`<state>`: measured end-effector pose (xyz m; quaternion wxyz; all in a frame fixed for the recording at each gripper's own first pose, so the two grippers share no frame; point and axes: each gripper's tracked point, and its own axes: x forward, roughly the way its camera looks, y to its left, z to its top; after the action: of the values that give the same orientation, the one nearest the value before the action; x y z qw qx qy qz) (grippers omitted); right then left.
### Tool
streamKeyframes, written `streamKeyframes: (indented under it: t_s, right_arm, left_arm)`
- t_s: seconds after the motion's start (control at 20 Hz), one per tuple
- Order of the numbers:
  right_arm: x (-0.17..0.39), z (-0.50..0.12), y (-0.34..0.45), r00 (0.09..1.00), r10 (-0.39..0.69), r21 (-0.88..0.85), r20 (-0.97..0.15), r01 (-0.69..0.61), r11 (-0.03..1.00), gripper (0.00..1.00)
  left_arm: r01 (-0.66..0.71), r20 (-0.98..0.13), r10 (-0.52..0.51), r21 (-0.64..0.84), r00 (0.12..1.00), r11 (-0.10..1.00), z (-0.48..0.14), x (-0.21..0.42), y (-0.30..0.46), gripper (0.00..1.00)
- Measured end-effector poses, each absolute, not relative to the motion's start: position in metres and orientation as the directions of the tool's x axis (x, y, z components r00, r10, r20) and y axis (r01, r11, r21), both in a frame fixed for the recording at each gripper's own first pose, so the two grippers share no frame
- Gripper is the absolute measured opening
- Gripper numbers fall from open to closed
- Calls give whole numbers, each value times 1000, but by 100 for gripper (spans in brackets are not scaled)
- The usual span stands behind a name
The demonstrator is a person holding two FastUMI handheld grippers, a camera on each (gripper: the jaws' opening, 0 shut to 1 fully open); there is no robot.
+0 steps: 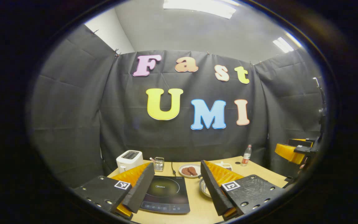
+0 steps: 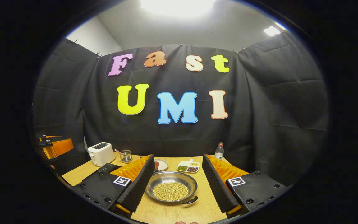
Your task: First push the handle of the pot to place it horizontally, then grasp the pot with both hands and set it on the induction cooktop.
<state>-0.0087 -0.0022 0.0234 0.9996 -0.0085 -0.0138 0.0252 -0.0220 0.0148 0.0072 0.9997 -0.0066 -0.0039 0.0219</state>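
A steel pot (image 2: pixel 171 187) holding yellow beans rests on the wooden table between my right gripper's fingers. Its black handle (image 2: pixel 190 200) sits at the near right of the rim. My right gripper (image 2: pixel 177 159) is open, above and behind the pot, touching nothing. The black induction cooktop (image 1: pixel 166 193) lies flat between the fingers of my left gripper (image 1: pixel 177 164), which is open and holds nothing. In the left gripper view a sliver of the pot (image 1: pixel 204 188) shows, mostly hidden behind the right finger. Each gripper also appears off to the side in the other's view.
At the back of the table stand a white toaster (image 1: pixel 130 159), a wire basket (image 1: pixel 158 164), a plate of brown food (image 1: pixel 189 170), a divided dish (image 2: pixel 188 167) and a bottle (image 2: pixel 218 151). A black cord (image 1: pixel 173 169) runs from the cooktop's back.
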Motion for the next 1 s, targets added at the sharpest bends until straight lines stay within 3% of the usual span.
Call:
streamKeyframes:
  t_s: [0.5,0.75,0.8,0.85,0.9,1.0]
  right_arm:
    - [-6,0,12,996,71,-34,-45,-73,997,97]
    - [12,-31,36,975,137,-74,-177,-152,986,98]
    - [14,-42,45,964,157,-82,-212,-178,981,98]
    - [14,-52,52,953,177,-88,-246,-203,975,98]
    - [15,-65,60,938,194,-97,-287,-230,968,97]
    - [18,-89,66,905,206,-118,-372,-266,957,95]
  left_arm:
    - [-36,-16,35,-19,999,999,-2,-12,23,90]
    - [-60,-44,59,-23,997,998,-20,-8,42,84]
    - [-68,-49,67,-26,997,997,-24,-8,48,91]
    - [-77,-53,75,-32,996,997,-28,-10,52,91]
    - [-87,-58,84,-38,995,996,-32,-12,58,84]
    - [-111,-64,108,-46,992,993,-42,-17,70,84]
